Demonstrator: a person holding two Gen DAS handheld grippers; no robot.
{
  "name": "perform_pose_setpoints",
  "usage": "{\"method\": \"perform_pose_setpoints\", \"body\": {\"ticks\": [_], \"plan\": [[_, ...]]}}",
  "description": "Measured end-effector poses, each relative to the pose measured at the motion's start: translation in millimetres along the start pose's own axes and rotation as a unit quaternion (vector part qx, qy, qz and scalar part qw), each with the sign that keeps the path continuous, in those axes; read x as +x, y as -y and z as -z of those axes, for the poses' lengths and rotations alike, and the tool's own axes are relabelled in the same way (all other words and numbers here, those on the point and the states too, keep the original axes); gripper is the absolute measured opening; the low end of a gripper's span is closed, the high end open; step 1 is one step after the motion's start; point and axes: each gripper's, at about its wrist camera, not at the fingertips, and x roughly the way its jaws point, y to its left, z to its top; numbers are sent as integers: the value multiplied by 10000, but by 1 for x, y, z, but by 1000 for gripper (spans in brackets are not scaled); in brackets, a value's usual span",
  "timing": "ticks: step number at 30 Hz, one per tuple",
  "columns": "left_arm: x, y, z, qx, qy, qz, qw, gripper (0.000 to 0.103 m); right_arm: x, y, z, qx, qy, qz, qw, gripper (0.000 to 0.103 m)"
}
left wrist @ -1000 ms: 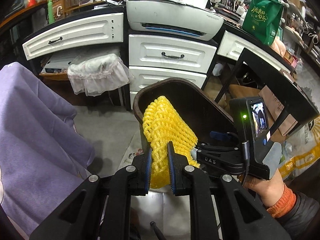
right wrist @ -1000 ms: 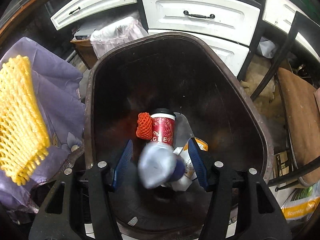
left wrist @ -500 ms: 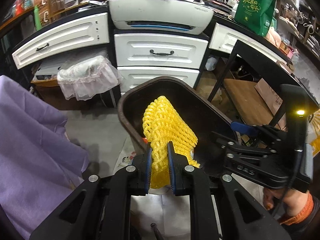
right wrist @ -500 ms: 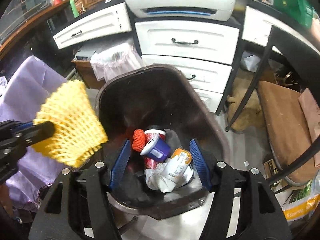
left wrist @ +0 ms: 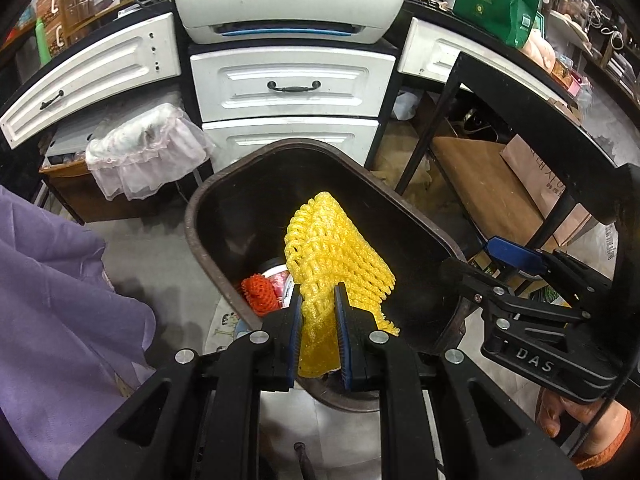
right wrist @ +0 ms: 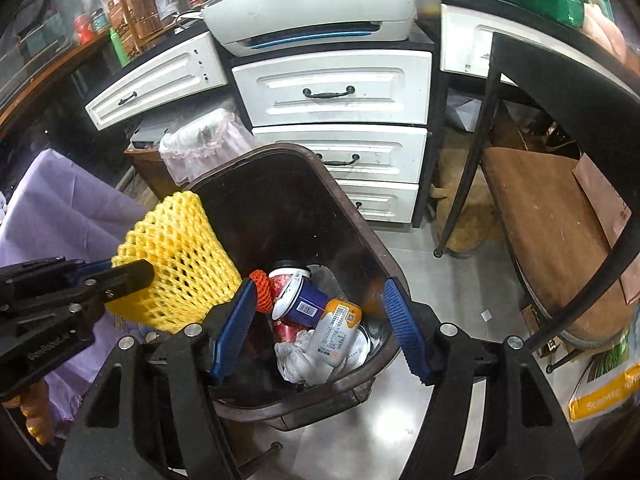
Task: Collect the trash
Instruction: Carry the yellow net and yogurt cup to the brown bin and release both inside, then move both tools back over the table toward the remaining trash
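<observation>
My left gripper [left wrist: 318, 312] is shut on a yellow foam net [left wrist: 332, 248] and holds it over the near rim of the dark brown trash bin [left wrist: 200, 240]. The net [right wrist: 176, 256] and the left gripper [right wrist: 132, 272] also show in the right wrist view, at the bin's left rim [right wrist: 240, 160]. My right gripper [right wrist: 320, 320] is open and empty above the bin's near side. In the bin lie an orange net [right wrist: 262, 288], a blue cup [right wrist: 302, 300], a red cup [right wrist: 282, 280], a small bottle [right wrist: 334, 332] and white crumpled paper [right wrist: 296, 360].
White drawers [left wrist: 292, 88] with a printer [left wrist: 288, 4] on top stand behind the bin. A purple cloth [left wrist: 52, 320] is at the left. A black-framed chair with a brown seat [right wrist: 552, 232] is at the right. A lace-covered box [left wrist: 140, 148] sits left of the drawers.
The blue cup left my right gripper and fell into the bin. The right gripper pulled back and up. The left gripper brought the yellow net from beside the bin to over its rim.
</observation>
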Motion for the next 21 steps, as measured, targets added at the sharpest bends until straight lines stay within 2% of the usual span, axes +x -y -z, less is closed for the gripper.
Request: {"method": "perform_pose_setpoints", "body": {"ticks": [2,4,7,13,21], "plan": [[3,2,-1,35,-41,9,10000,21,0,2,0,46,2,16,10000,66],[5,3,-1,65,-51,-22,10000,37,0,5,0,96,7,9,10000,66],[4,3,-1,72,61,-1,10000,53,0,6,2,145,10,6,9999,66],[-9,3,0,131,290,65,9995,68,1,8,3,213,8,-18,9998,66],[-56,-14,13,-52,695,223,9973,87,-11,-6,-2,196,110,-130,9997,67]]}}
